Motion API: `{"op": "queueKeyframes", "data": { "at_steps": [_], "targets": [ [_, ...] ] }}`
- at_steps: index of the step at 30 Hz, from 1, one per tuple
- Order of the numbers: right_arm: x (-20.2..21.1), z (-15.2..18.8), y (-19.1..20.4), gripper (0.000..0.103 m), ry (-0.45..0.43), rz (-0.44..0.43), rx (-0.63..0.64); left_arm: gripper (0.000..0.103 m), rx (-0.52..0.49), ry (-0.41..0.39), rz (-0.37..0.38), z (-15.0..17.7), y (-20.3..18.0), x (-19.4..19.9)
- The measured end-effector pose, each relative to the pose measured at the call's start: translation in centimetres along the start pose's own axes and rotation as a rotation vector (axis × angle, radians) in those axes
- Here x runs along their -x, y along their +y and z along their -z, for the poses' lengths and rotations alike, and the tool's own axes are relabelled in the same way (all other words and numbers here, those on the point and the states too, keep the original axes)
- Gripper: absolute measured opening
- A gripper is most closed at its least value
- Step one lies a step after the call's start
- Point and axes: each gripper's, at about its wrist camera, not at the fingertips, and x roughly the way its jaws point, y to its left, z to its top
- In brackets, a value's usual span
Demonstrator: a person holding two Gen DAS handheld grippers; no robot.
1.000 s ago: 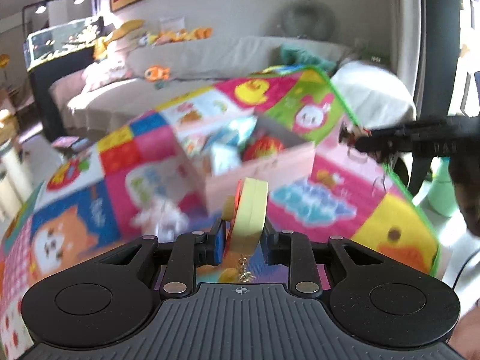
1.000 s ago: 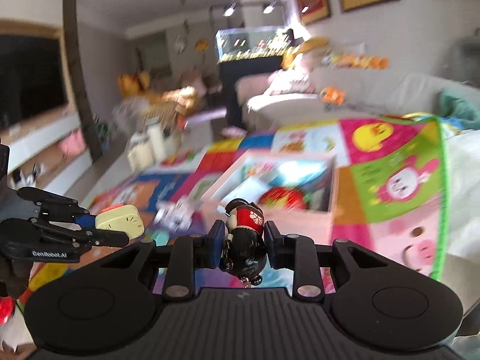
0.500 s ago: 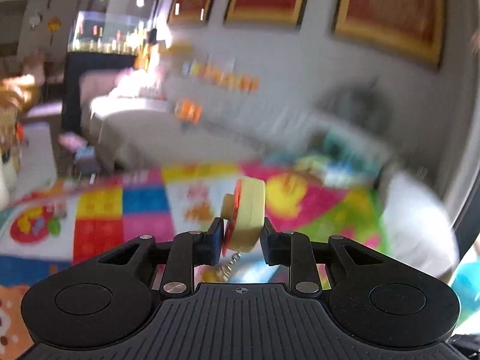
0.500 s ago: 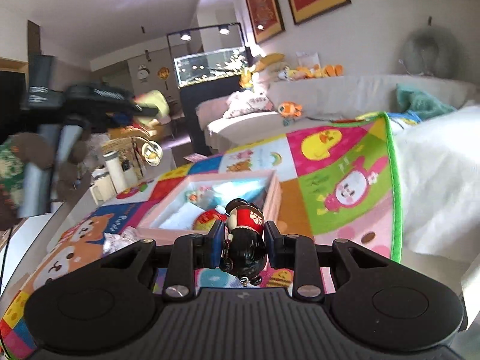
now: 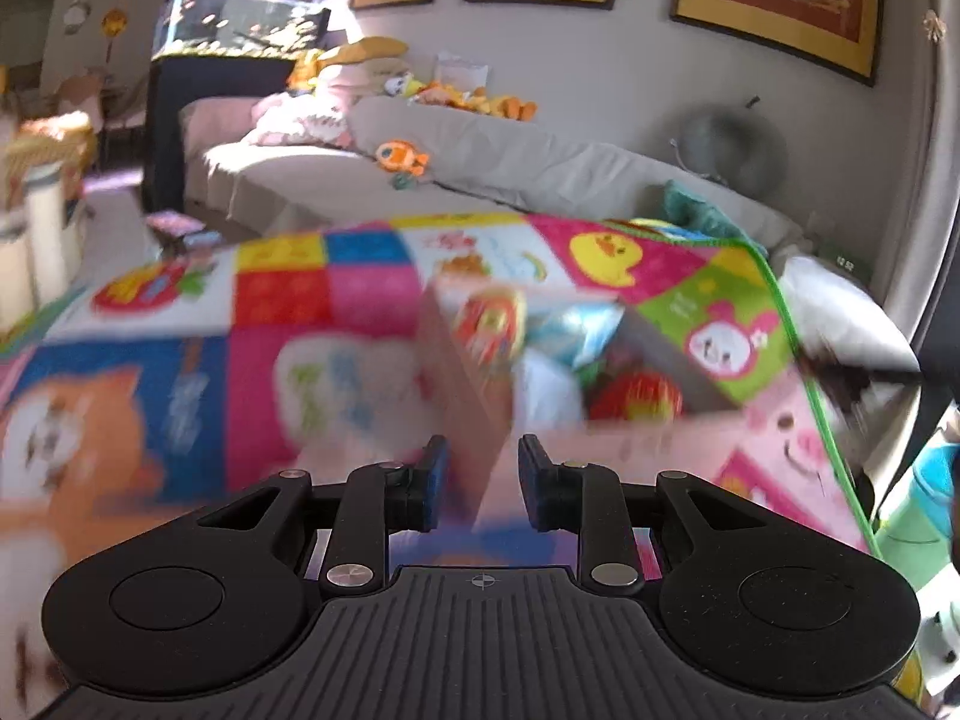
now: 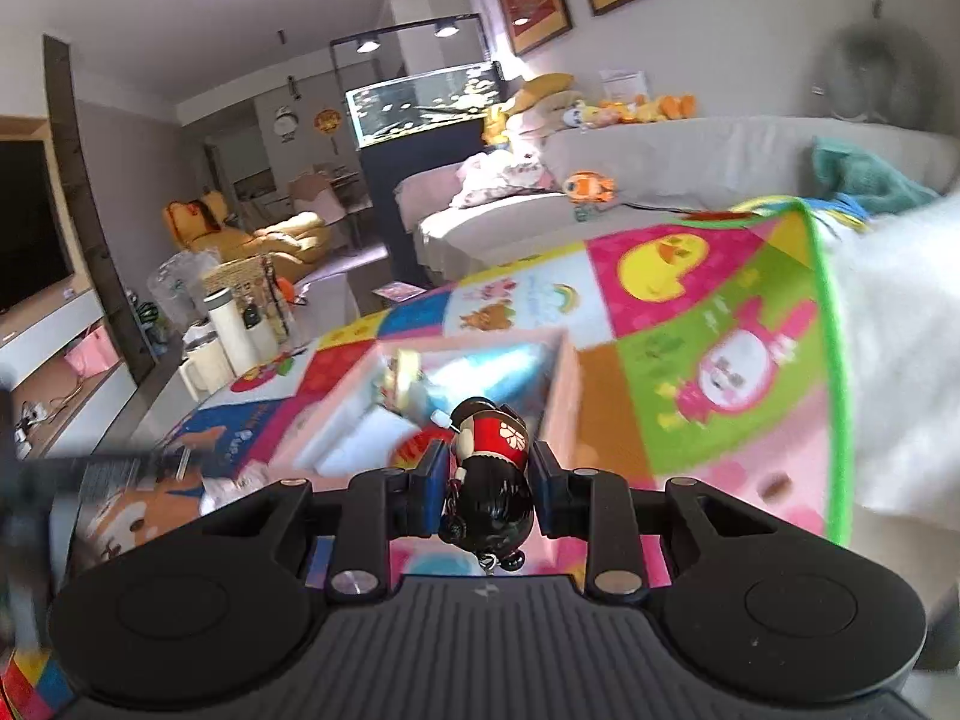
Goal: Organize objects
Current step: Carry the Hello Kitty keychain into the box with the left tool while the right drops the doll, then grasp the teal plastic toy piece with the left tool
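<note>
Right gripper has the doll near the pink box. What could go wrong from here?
1. The black-and-red doll is pinched at its middle by the right gripper; its round body may slip out.
2. The pink box already holds toys, so the doll may land on them and roll out.
3. The left gripper is open near the box wall; the two could collide.

Each wrist camera looks forward along its own jaws, close above the colourful play mat (image 5: pixel 288 300), and both views share the pink box (image 6: pixel 558 396) and grey sofa (image 6: pixel 690 156) behind.
</note>
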Motion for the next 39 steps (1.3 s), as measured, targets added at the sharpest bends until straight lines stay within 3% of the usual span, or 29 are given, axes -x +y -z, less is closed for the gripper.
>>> {"op": "queueKeyframes", "data": {
  "at_steps": [5,6,7,9,12,15,21,24,33,39],
  "targets": [
    [-6.0,-4.2,1.6,0.029,0.012,0.008,0.069,0.028,0.111,-0.023,-0.052,3.9,3.4,2.7],
    [-7.1,-4.9,1.7,0.04,0.017,0.022,0.087,0.028,0.123,-0.028,-0.06,4.1,4.0,3.0],
    [-7.9,-5.7,1.8,0.061,0.025,0.071,0.085,0.028,0.132,-0.033,-0.065,4.2,4.6,3.3],
    [-7.9,-6.4,2.0,0.079,0.001,0.123,0.059,0.028,0.146,-0.038,-0.074,4.3,5.5,3.8],
    [-7.0,-5.5,3.1,0.092,0.003,0.116,0.073,0.028,0.186,-0.043,-0.075,4.8,6.7,4.0],
    [-6.2,-2.8,5.3,0.102,0.058,0.094,0.138,0.028,0.207,-0.028,-0.077,4.9,6.9,3.8],
    [-6.4,4.9,10.4,0.103,0.228,-0.006,0.247,0.028,0.172,0.029,-0.085,4.5,5.4,3.0],
    [-7.1,7.7,12.5,0.103,0.271,-0.018,0.315,0.028,0.153,0.043,-0.096,4.2,4.7,2.5],
    [-8.1,9.9,12.9,0.103,0.284,-0.002,0.32,0.028,0.131,0.061,-0.118,3.8,3.8,2.1],
    [-8.4,10.2,11.8,0.103,0.305,-0.007,0.271,0.028,0.108,-0.001,-0.113,1.2,3.7,1.4]
  ]
}}
